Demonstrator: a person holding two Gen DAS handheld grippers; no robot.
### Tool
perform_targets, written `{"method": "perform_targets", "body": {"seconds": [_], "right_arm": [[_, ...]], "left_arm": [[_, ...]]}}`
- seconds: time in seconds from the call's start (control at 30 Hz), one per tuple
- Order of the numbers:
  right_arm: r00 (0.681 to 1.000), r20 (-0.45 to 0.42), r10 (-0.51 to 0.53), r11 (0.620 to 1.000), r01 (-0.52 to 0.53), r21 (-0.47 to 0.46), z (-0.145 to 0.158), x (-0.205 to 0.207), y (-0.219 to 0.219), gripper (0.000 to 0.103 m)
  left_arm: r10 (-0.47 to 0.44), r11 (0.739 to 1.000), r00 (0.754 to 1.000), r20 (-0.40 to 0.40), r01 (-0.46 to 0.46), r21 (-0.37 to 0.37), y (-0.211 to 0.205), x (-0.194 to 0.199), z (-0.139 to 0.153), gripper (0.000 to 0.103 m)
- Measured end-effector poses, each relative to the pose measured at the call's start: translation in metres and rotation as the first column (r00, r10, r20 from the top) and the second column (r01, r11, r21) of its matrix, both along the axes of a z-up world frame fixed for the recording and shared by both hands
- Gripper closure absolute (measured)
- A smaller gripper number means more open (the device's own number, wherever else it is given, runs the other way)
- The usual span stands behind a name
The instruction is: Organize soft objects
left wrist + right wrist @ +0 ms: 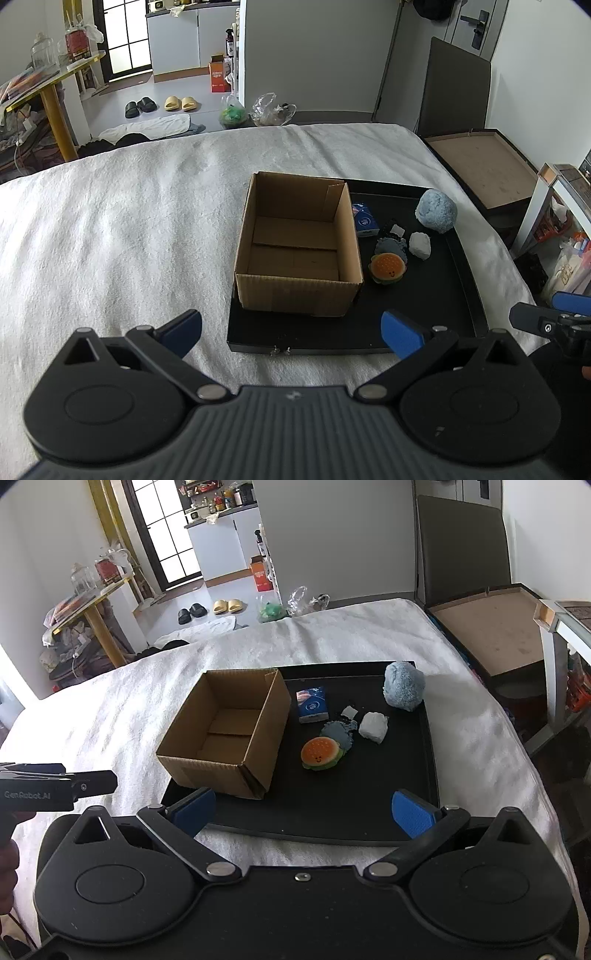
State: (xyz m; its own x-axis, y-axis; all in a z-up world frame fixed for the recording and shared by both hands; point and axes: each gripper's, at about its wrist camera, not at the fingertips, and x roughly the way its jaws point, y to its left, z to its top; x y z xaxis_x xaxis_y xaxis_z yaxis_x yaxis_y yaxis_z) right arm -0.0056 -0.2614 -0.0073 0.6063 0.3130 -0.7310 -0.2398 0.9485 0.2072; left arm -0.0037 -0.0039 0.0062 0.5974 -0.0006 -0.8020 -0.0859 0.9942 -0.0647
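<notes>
An open, empty cardboard box (299, 243) (225, 734) stands on the left part of a black tray (424, 325) (354, 812). To its right lie a burger plush (388, 268) (320, 753), a grey-blue soft piece (391, 245) (340, 731), a white soft lump (421, 245) (373, 726), a small white scrap (349, 712), a blue tissue pack (365, 220) (312, 704) and a fluffy blue ball (437, 215) (403, 686). My left gripper (291, 332) is open and empty before the tray's near edge. My right gripper (303, 810) is open and empty over the tray's near edge.
The tray lies on a bed with a white cover (129, 221) (122, 701). A brown tray-like board (484, 166) (491, 635) sits beside the bed on the right. Plastic bags (255, 110) lie past the bed's far edge.
</notes>
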Motion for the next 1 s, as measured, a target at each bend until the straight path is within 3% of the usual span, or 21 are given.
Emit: {"method": "perform_targets", "body": {"seconds": [1.0], "right_arm": [[0.999,0.020,-0.025,1.000,0.025,0.015,0.0029,-0.0056,-0.0071,0.000]], "left_arm": [[-0.004,1.000,1.000,0.006,0.004,0.006,-0.0041,-0.0035,0.0048,0.000]]}}
